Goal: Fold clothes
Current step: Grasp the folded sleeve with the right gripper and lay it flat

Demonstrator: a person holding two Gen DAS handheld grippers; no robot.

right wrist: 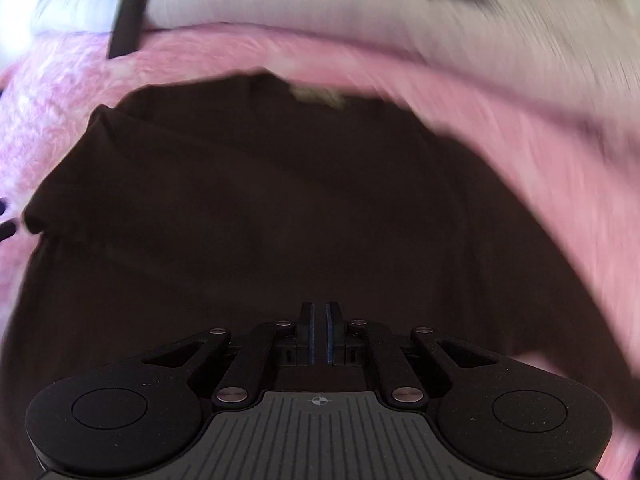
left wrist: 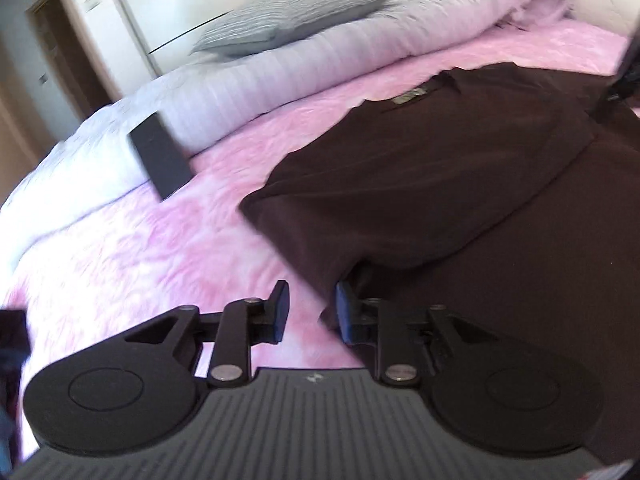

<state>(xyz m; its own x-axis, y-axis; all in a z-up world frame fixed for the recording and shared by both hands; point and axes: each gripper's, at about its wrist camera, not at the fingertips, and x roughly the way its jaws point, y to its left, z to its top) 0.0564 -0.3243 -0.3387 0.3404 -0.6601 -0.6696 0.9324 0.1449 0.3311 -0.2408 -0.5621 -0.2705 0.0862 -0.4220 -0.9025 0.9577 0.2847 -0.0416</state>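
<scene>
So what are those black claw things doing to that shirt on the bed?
A person is folding a dark brown shirt on a pink blanket, holding a gripper in each hand. The left gripper is open at the shirt's edge, holding nothing. The right gripper is shut above the shirt; whether it pinches cloth is unclear.

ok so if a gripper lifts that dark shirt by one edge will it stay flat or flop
Probably flop: the shirt lies limp on the pink blanket, and its sleeve is already folded over the body. It looks thin, so likely light. The fuzzy blanket may drag at it, so pushing would likely bunch it rather than slide it.
</scene>
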